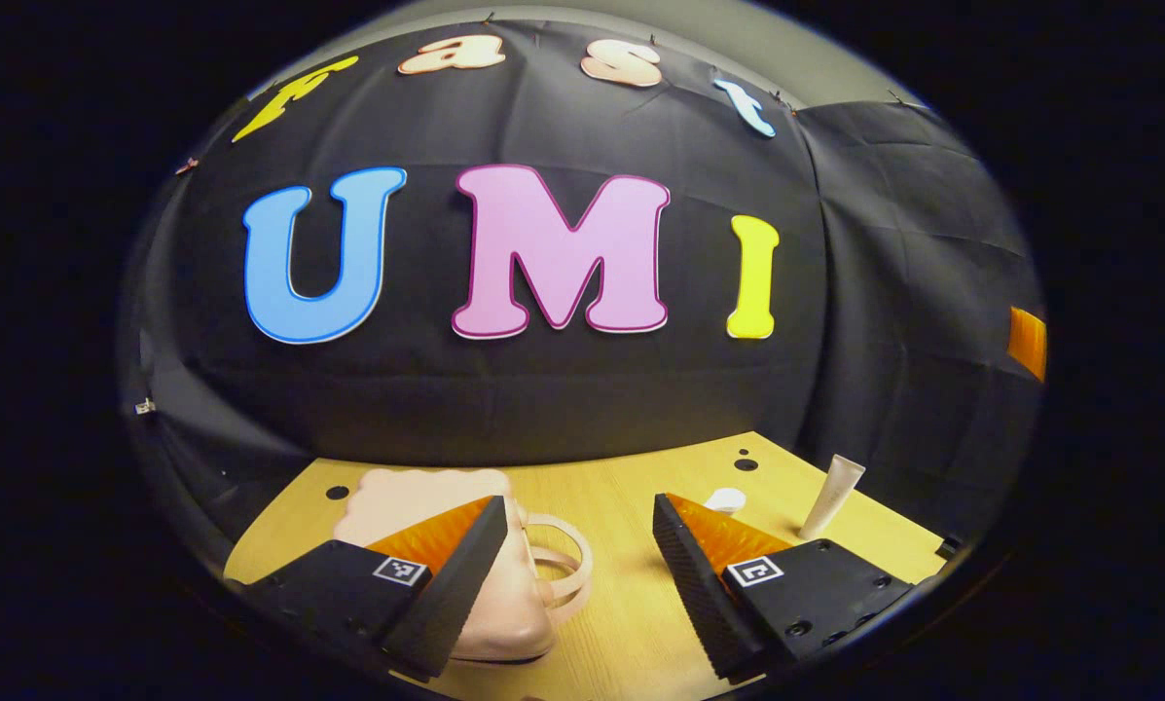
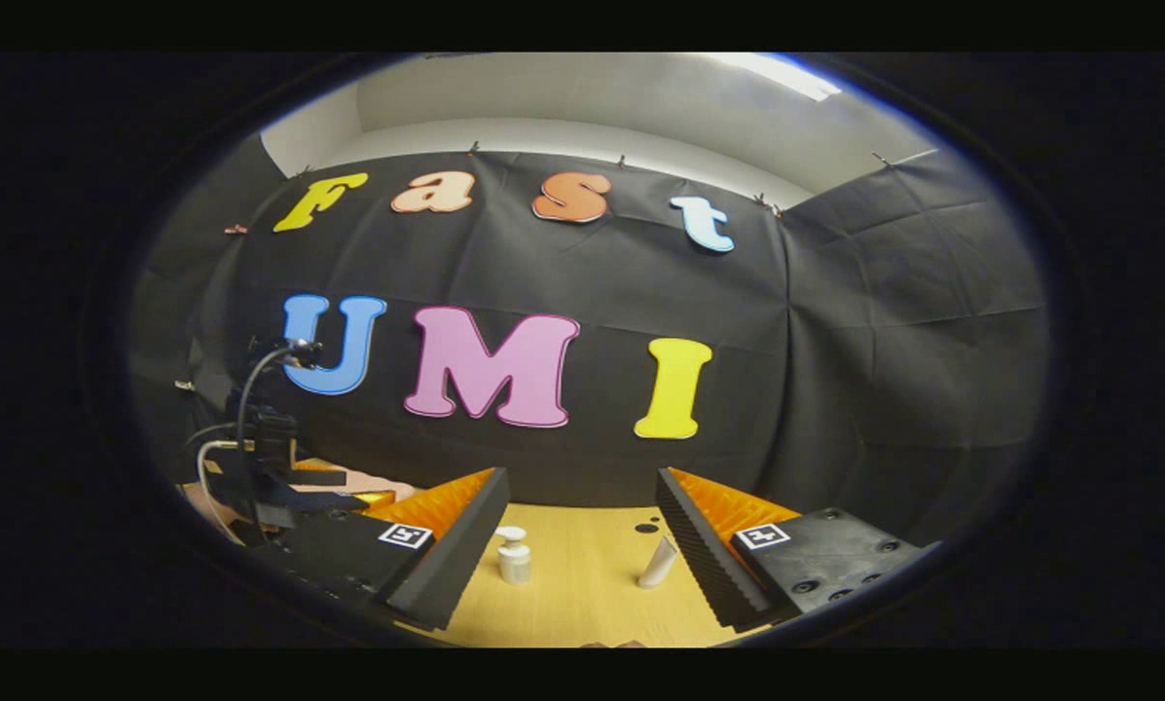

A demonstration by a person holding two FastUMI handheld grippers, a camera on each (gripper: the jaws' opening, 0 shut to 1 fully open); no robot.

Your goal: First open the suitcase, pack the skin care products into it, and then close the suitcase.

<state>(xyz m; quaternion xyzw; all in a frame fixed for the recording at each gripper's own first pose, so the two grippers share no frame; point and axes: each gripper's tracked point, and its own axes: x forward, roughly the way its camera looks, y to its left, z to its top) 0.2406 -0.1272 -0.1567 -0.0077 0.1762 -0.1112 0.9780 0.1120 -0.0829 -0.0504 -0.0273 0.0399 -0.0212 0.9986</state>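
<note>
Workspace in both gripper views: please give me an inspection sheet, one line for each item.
Surface: light wooden table with dark round holes.
Job's things: pink suitcase, closed, handle toward the table's middle; white tube standing upright; white pump bottle upright, apart from the tube.
Clutter: nothing seen.
Grippers: left gripper open, above the suitcase's handle side, holding nothing; right gripper open, holding nothing, with bottle and tube between its fingers farther off.
Cables: black and white cables on the left gripper's body.
Surroundings: black cloth wall; pale ceiling.
</note>
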